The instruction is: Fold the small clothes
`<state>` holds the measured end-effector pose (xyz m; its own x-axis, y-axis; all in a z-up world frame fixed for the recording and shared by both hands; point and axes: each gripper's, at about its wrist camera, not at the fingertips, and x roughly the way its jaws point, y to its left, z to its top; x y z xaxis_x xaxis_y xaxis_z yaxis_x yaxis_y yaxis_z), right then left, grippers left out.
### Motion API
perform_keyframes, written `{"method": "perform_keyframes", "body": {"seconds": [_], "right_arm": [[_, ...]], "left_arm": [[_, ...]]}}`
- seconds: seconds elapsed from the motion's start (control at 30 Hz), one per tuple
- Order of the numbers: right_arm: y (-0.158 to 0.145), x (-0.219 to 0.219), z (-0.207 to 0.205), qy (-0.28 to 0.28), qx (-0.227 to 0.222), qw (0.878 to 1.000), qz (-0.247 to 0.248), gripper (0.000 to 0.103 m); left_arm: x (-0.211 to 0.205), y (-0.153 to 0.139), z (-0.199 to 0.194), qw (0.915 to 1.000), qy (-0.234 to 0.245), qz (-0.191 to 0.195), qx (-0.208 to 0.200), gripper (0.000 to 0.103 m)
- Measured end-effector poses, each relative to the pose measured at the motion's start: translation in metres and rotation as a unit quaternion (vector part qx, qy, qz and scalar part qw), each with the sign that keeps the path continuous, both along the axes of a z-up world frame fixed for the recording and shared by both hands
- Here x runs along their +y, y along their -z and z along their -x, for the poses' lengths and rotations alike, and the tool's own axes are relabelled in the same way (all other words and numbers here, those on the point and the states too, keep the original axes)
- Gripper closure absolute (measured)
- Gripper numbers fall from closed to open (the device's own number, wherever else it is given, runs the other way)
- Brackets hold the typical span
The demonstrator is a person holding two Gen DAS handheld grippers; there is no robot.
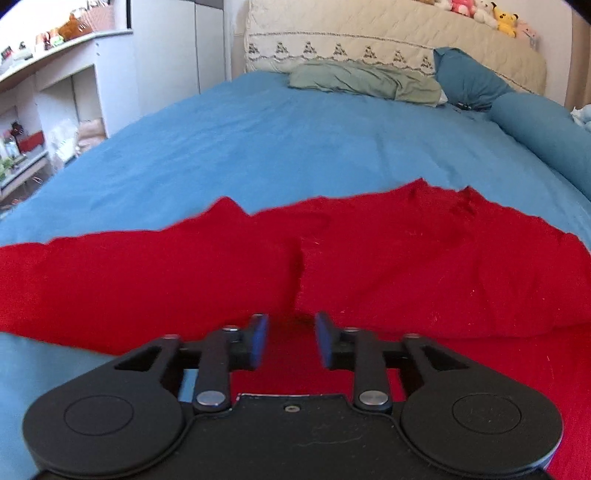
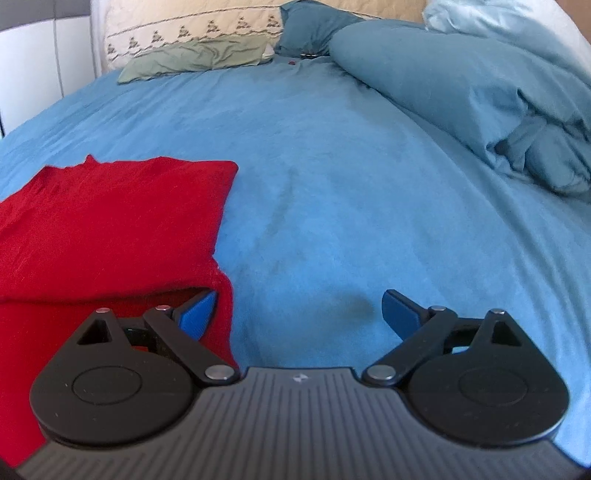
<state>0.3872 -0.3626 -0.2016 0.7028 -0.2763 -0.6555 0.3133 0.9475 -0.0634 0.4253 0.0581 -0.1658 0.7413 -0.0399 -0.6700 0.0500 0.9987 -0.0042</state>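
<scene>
A red garment (image 1: 369, 258) lies on the blue bedsheet (image 1: 258, 147), with one layer folded over another. My left gripper (image 1: 291, 341) is over its near part, jaws partly open with red cloth showing in the gap below; nothing is clamped. In the right wrist view the red garment (image 2: 110, 229) lies at the left on the bedsheet (image 2: 332, 184). My right gripper (image 2: 297, 314) is wide open and empty, its left fingertip (image 2: 197, 310) at the garment's right edge, the rest over bare sheet.
A green pillow (image 1: 365, 79) and a cream quilted headboard (image 1: 369, 33) with plush toys are at the far end. A teal bolster (image 1: 546, 129) and a bunched blue duvet (image 2: 498, 103) lie on the right. White shelves (image 1: 55, 92) stand left of the bed.
</scene>
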Motion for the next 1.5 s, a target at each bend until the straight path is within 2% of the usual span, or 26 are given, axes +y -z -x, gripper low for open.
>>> {"method": "perform_keyframes", "body": {"seconds": [0.03,0.1,0.13,0.23,0.33,0.4,0.47,0.5,0.57,0.7,0.77,0.83,0.9,1.0,1.13,1.27,1.4,1.5], "right_arm": [[-0.005,0.003,0.003,-0.007,0.000,1.000,0.008,0.000],[-0.018,0.011,0.011,-0.042,-0.008,0.999,0.018,0.000],[-0.024,0.016,0.014,-0.060,-0.020,0.998,0.016,0.000],[-0.038,0.032,0.006,-0.107,-0.057,0.992,-0.028,0.000],[-0.035,0.052,-0.020,-0.136,-0.079,0.985,-0.069,0.000],[-0.020,0.060,-0.040,-0.132,-0.066,0.985,-0.095,0.000],[-0.001,0.056,-0.051,-0.118,-0.033,0.986,-0.113,0.000],[0.010,0.051,-0.053,-0.111,-0.016,0.987,-0.113,0.000],[0.015,0.046,-0.042,-0.133,-0.034,0.985,-0.102,0.000],[0.004,0.052,-0.038,-0.148,-0.022,0.986,-0.072,0.000],[-0.006,0.060,-0.040,-0.161,-0.054,0.982,-0.077,0.000],[-0.015,0.069,-0.053,-0.175,-0.085,0.978,-0.078,0.000],[-0.017,0.076,-0.079,-0.180,-0.079,0.978,-0.076,0.000],[-0.010,0.073,-0.113,-0.170,-0.076,0.978,-0.096,0.000],[0.013,0.042,-0.152,-0.106,-0.035,0.988,-0.103,0.000],[0.022,0.008,-0.148,-0.074,-0.068,0.985,-0.143,0.000],[0.014,0.016,-0.143,-0.088,-0.056,0.989,-0.106,0.000],[-0.011,0.023,-0.131,-0.096,-0.082,0.986,-0.105,0.000]], "left_arm": [[0.001,-0.006,0.004,0.9999,0.009,0.004,-0.011,0.049],[-0.005,-0.020,0.005,0.9990,0.033,0.007,-0.029,0.032],[-0.011,-0.024,0.002,0.9984,0.046,0.009,-0.033,0.031],[-0.036,-0.028,-0.019,0.9965,0.074,0.024,-0.031,0.030],[-0.056,-0.011,-0.048,0.9959,0.082,0.040,-0.003,0.028],[-0.061,0.002,-0.060,0.9951,0.087,0.048,0.010,0.028],[-0.060,0.013,-0.064,0.9959,0.079,0.041,0.017,0.028],[-0.057,0.018,-0.065,0.9961,0.075,0.041,0.023,0.028],[-0.049,0.023,-0.061,0.9955,0.077,0.053,0.019,0.028],[-0.042,0.020,-0.053,0.9946,0.087,0.056,0.011,0.028],[-0.042,0.012,-0.055,0.9944,0.084,0.065,0.005,0.027],[-0.045,0.006,-0.064,0.9940,0.081,0.073,0.000,0.020],[-0.051,0.007,-0.077,0.9953,0.069,0.067,0.007,0.010],[-0.051,0.022,-0.088,0.9959,0.054,0.062,0.037,0.010],[-0.053,0.025,-0.082,0.9966,0.070,0.034,0.027,0.010],[-0.053,0.027,-0.085,0.9964,0.076,0.028,0.025,0.010],[-0.054,0.019,-0.085,0.9969,0.067,0.030,0.029,0.010],[-0.046,-0.003,-0.079,0.9970,0.053,0.052,0.023,0.010]]}}
